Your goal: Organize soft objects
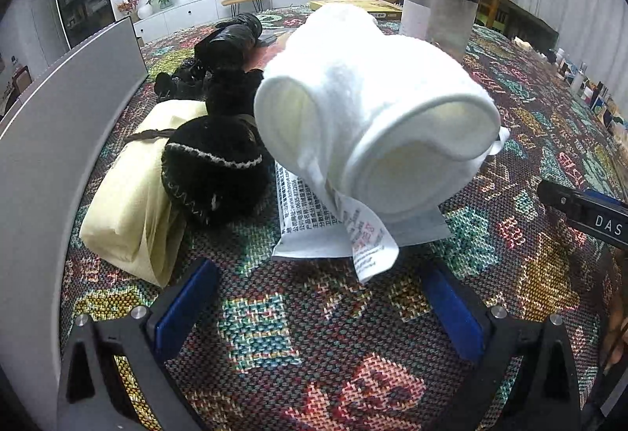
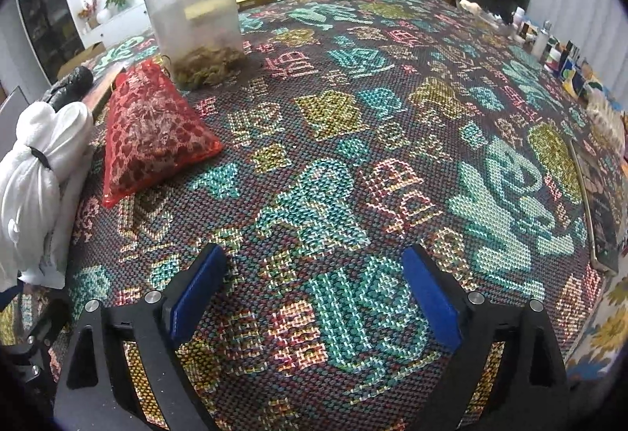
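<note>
A rolled white towel (image 1: 373, 109) lies on the patterned tabletop (image 1: 314, 333), its open layered end facing the left camera and a printed label hanging from it; it rests partly on a flat white printed packet (image 1: 310, 231); just beside it to the left sits a black knitted item (image 1: 219, 172) with pale stitching, touching a pale yellow folded bundle (image 1: 125, 195) tied with a brown cord; behind these lie further dark objects, too shadowed to identify, possibly rolled black bags. The left claw (image 1: 314, 317) hovers just in front of the towel, its blue pads spread wide with only woven cloth between them. In the right view, the right claw (image 2: 318, 297) is likewise spread wide over bare tabletop, holding nothing; a red mesh pouch (image 2: 153, 136) lies ahead to its left, near a clear container (image 2: 196, 22) with a black rim and brownish material at its bottom; the white towel appears at the far left edge.
</note>
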